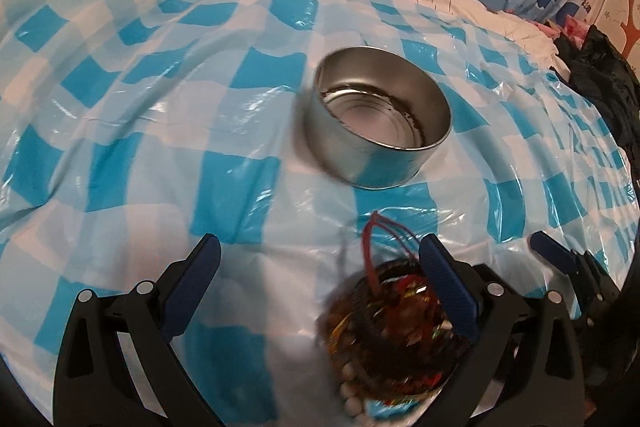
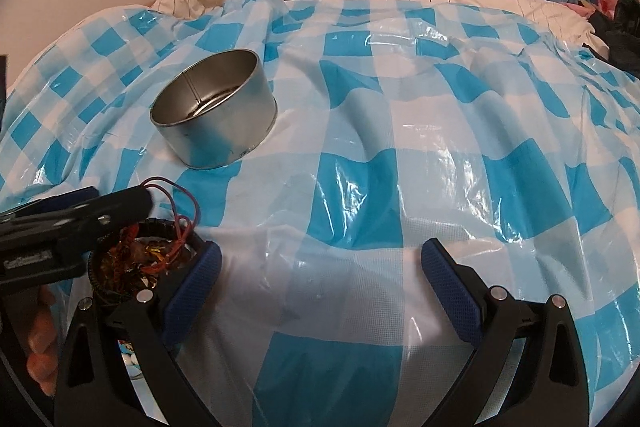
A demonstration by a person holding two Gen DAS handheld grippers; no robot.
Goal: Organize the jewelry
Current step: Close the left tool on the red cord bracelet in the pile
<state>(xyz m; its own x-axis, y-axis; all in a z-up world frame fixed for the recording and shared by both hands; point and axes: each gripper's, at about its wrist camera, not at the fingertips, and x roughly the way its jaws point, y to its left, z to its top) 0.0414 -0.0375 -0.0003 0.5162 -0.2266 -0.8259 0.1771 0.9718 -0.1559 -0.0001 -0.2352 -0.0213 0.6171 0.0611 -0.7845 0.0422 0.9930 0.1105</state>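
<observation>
Left tongs (image 1: 320, 267) stand wide apart w/ nothing between the pads; their right finger sits just over a dark round container (image 1: 392, 331) packed w/ jewelry, ie a tangle of red cords (image 1: 376, 239), gold/amber bits and white beads (image 1: 350, 393). In the right wrist view the left tongs reach in from the left edge above that same container. Right tongs (image 2: 320, 271) also apart, empty, over bare checked plastic sheet (image 2: 360, 155) spread on the bed, container just beside their left finger. Further out an empty metal tin (image 1: 380, 119) sits open side up on the sheet, apart from the pile; prob the drop-off spot, though that's a guess. Risks: cords look knotted together, so a grab at one piece could drag several, or tip the container. Sheet is slick and lies on soft bedding, so the tin or container may slide or tilt if nudged. Small beads could roll into folds and get lost.
</observation>
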